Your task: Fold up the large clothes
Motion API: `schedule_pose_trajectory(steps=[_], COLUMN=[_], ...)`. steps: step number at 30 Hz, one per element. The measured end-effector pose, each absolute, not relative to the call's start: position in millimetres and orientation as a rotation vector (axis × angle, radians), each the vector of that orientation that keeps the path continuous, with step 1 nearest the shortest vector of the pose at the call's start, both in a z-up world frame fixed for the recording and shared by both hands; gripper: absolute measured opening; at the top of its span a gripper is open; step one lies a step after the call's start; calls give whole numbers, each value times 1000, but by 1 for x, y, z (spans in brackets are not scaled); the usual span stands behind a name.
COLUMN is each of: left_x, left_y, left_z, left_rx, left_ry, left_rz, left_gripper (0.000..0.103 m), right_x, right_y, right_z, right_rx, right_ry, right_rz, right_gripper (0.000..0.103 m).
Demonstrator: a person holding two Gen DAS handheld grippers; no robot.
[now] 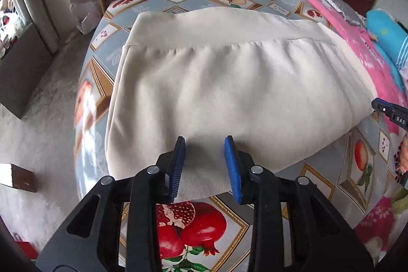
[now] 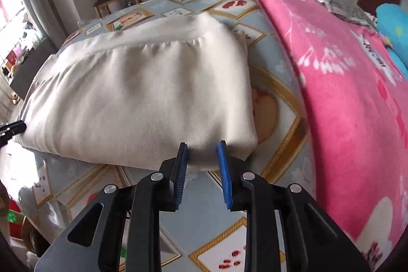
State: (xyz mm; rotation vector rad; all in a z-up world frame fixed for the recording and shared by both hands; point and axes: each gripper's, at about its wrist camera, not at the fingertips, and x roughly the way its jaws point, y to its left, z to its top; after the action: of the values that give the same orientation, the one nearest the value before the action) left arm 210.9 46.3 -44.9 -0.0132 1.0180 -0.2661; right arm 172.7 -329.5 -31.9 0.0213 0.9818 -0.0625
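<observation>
Garment: cream garment (image 1: 229, 83), large, lying flat on the bench (image 1: 178, 1), already doubled into a thick rectangle; gathered band seam across the far part.
Bench cover: fruit-print cloth (image 1: 193, 228), pomegranate panel just under the left tongs.
Neighbours: pink blanket (image 2: 344, 93) beside the garment on its right side, apart from it in the right wrist view; blue cushion (image 1: 385, 35) beyond that.
Left tongs (image 1: 205, 165): part open, blue pads either side of the near edge of the garment toward its left corner; fabric between them, no clear pinch visible.
Right tongs (image 2: 202, 162): narrower gap, standing at the near edge by the right corner; fabric edge between the pads, pressing not evident, slight blur.
Cross-check: tip of each tongs visible at the frame edge in the other wrist view, so both sit along the same near edge.
Done: at least one fold, judging by layered edges and compact shape.
Left: probably a further fold of the near edge toward the band, then smoothing; cannot tell whether more layers lie hidden underneath.
Risk: uneven lift at the two corners likely to skew the stack.
</observation>
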Motion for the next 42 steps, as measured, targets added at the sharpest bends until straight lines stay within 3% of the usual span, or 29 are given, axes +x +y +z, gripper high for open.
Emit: schedule_pose_trajectory(steps=[6, 10, 13, 20, 23, 26, 32, 37, 42], left_x=[214, 224, 216, 218, 223, 226, 241, 246, 264], left_y=[22, -9, -11, 9, 21, 34, 57, 62, 62], left_z=[-20, -49, -55, -43, -42, -44, -45, -50, -32], left_rx=[-10, 71, 110, 27, -14, -50, -100, -128, -103], left_ry=[954, 1026, 982, 986, 987, 992, 987, 990, 940], left_rz=[-303, -281, -269, -243, -216, -197, -166, -166, -192], left_gripper=[31, 32, 32, 32, 32, 32, 32, 31, 31], right_x=[178, 198, 199, 186, 195, 195, 245, 297, 292], right_y=[-264, -214, -205, -169, -147, -146, -148, -151, -175], right_z=[-11, -43, -66, -21, -54, -59, -8, -63, -27], right_rx=[46, -44, -122, -86, -176, -197, -129, -149, -92], right_ry=[871, 904, 921, 828, 906, 924, 822, 986, 922], right_rz=[155, 231, 202, 341, 346, 356, 331, 270, 264], right_gripper=[27, 28, 28, 28, 28, 28, 28, 28, 28])
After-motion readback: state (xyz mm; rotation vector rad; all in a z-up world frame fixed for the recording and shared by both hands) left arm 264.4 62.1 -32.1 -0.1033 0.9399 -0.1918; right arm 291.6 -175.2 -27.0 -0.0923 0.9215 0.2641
